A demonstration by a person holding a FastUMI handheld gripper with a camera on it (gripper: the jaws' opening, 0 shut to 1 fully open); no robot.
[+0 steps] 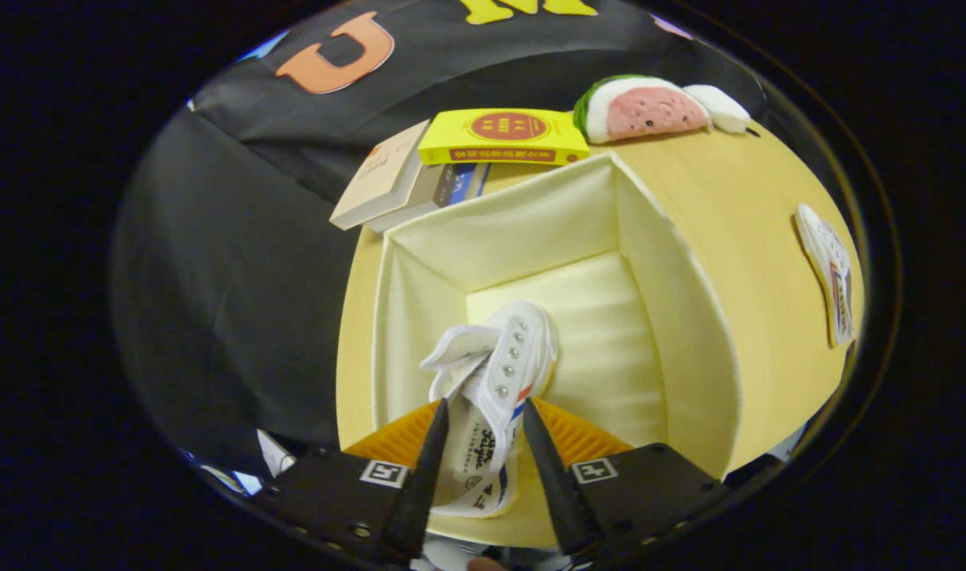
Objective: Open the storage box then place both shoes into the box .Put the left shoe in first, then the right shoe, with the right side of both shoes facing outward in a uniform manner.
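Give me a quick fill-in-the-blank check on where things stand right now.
1. The white shoe held between the tool fingers hangs over the open ____.
2. The other shoe lies on the ____, outside the storage box.
3. The yellow book rests on top of other ____.

Missing words: storage box; table; books

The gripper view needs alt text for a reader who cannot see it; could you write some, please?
The tongs grip a white shoe over the open storage box. The second shoe lies on the table beside the box.
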